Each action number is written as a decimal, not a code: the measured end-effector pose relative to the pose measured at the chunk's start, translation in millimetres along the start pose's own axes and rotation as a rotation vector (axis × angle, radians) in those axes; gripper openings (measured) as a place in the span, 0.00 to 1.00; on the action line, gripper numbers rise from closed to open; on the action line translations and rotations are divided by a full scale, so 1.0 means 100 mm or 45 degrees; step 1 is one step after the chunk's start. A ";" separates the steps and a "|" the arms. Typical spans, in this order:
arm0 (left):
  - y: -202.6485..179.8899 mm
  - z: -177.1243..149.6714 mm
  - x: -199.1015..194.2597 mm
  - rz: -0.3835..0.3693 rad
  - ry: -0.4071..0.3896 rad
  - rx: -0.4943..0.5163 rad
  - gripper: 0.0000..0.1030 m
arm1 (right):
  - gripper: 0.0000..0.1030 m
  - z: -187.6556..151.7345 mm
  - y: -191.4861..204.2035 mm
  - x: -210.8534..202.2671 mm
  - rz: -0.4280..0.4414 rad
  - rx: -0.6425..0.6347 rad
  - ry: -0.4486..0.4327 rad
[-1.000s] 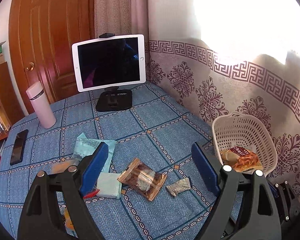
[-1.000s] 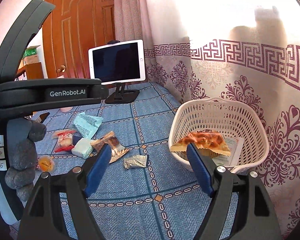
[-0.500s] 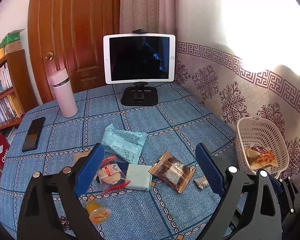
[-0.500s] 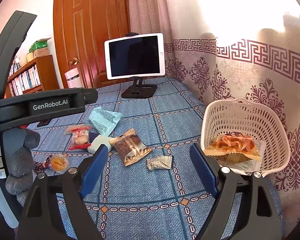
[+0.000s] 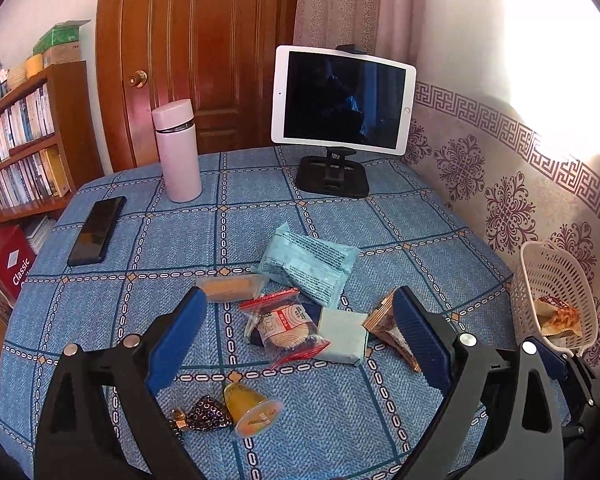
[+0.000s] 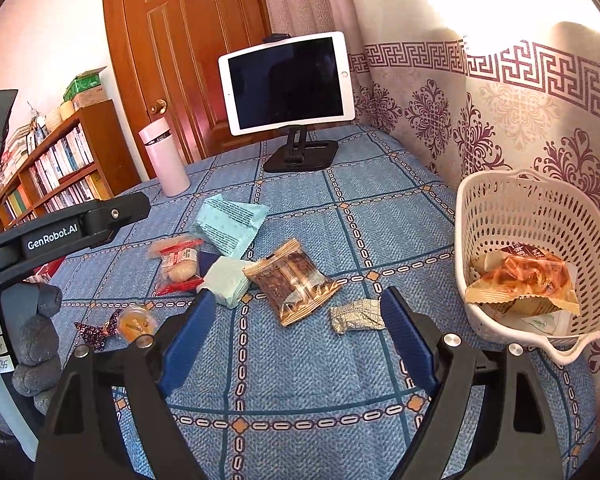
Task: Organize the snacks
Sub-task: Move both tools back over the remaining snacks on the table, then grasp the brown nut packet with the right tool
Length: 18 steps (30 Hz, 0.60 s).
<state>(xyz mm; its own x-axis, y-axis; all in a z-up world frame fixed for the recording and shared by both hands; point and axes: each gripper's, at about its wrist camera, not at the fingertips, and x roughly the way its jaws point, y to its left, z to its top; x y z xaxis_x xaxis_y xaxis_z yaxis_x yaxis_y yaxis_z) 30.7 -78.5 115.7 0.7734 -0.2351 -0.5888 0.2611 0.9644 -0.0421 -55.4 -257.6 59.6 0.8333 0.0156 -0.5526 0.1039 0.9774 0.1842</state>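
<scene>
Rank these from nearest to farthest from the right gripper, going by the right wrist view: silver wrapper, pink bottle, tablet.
1. silver wrapper, just ahead of the open right gripper, by its right finger.
2. pink bottle, far left.
3. tablet, at the table's back edge.

Both tools (image 5: 298,326) (image 6: 294,330) wider, still empty

Wrist cams fwd-down, shared table (image 5: 380,208)

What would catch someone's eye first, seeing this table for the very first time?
Probably the white tablet propped on its stand at the table's far edge. Next, the jumble of wrapped snacks mid-table on the blue patterned cloth, and the white basket by the curtain, already holding a few packets.
</scene>
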 end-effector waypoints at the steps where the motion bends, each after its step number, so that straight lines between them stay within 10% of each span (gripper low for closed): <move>1: 0.03 0.00 0.00 0.001 0.001 -0.005 0.92 | 0.81 0.01 0.02 0.01 0.003 -0.005 0.001; 18: 0.57 -0.17 0.26 0.102 0.094 -0.094 0.92 | 0.81 0.15 0.04 0.65 0.008 -0.118 0.188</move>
<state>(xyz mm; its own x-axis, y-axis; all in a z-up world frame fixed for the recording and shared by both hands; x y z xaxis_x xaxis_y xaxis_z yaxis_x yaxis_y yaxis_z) 55.7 -27.8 84.8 0.7446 -0.1498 -0.6505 0.1548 0.9867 -0.0500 7.8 -255.8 36.5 0.7440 0.0462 -0.6665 0.0425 0.9923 0.1162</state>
